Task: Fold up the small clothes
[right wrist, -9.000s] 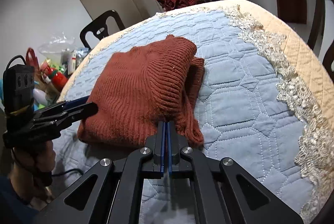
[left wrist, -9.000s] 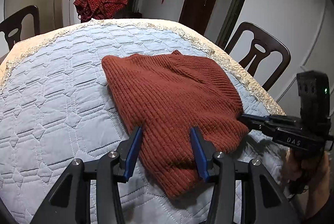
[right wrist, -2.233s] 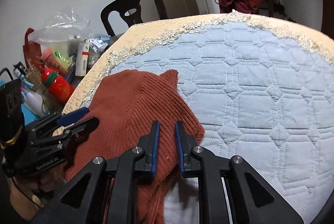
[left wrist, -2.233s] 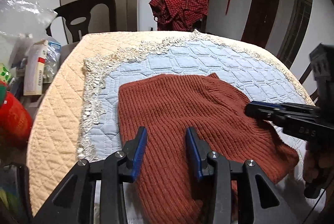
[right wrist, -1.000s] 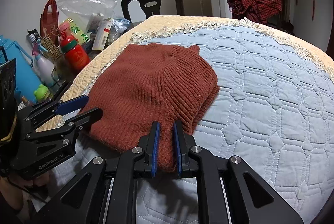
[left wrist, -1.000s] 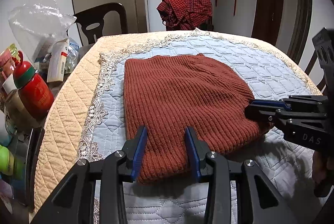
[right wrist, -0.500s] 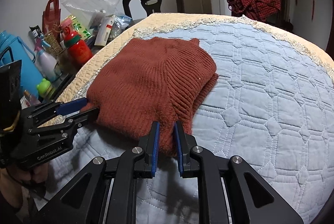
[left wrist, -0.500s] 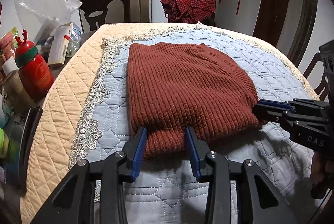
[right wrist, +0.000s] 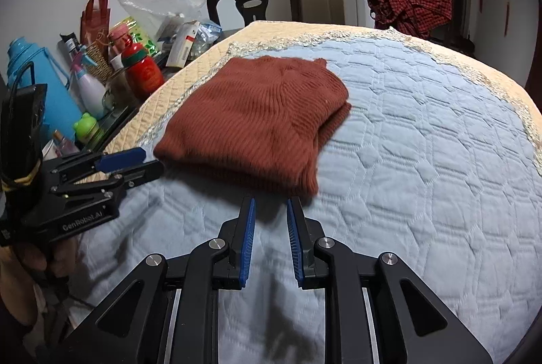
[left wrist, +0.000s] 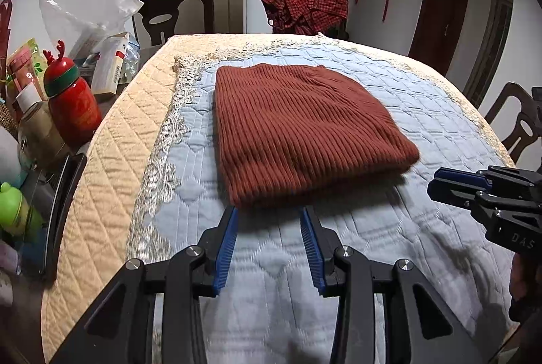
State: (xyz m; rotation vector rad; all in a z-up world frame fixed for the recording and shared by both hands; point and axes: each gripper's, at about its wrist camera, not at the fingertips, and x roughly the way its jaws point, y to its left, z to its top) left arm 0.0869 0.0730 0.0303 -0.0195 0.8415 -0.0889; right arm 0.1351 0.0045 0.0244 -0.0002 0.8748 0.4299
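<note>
Lying folded on the blue quilted table cover [left wrist: 440,113], near its lace border: rust ribbed sweater [left wrist: 298,130]; looking soft, thick, floppy, best pinching through all layers at near-edge corners; left gripper [left wrist: 269,215] parted, empty, just short of hem; right gripper [right wrist: 269,206] opening, nothing between
</note>
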